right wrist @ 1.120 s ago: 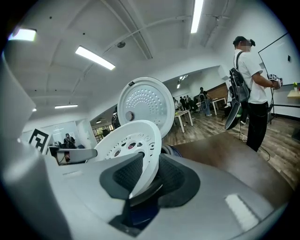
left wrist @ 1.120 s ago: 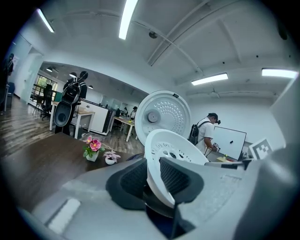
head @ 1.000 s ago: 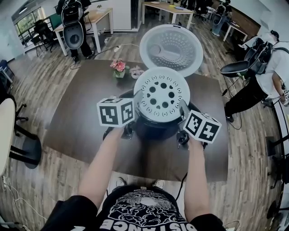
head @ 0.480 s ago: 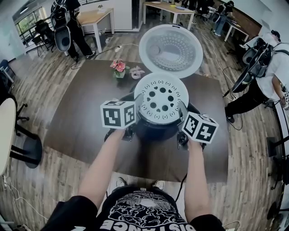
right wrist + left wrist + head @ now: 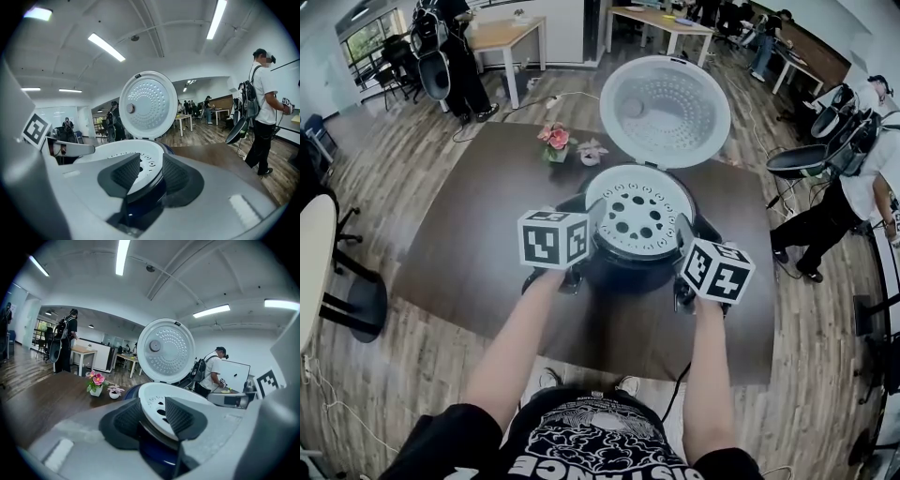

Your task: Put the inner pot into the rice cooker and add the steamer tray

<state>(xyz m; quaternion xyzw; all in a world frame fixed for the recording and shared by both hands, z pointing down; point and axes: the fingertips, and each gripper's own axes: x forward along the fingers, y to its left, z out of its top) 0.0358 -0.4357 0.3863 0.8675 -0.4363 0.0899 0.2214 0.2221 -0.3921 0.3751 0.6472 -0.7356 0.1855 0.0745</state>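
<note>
The dark blue rice cooker (image 5: 628, 267) stands on the table with its round lid (image 5: 666, 108) swung up behind it. The white steamer tray (image 5: 639, 214), full of holes, lies flat in the cooker's mouth and hides the inner pot. My left gripper (image 5: 592, 217) is at the tray's left rim and my right gripper (image 5: 682, 230) at its right rim. Both have just been opening. In the left gripper view the tray (image 5: 173, 397) passes loosely between the left gripper's (image 5: 154, 416) pads. In the right gripper view the tray (image 5: 136, 157) does the same in the right gripper (image 5: 150, 173).
A pink flower pot (image 5: 555, 141) and a small white pot (image 5: 591, 152) stand behind the cooker on the brown table (image 5: 469, 253). A person with a backpack (image 5: 844, 187) stands off the table's right edge, another (image 5: 455, 47) by desks at the back left.
The tray has sunk from a raised, tilted pose to lying flat in the cooker's mouth. Both grippers dropped slightly with it and their jaws have widened off its rim.
</note>
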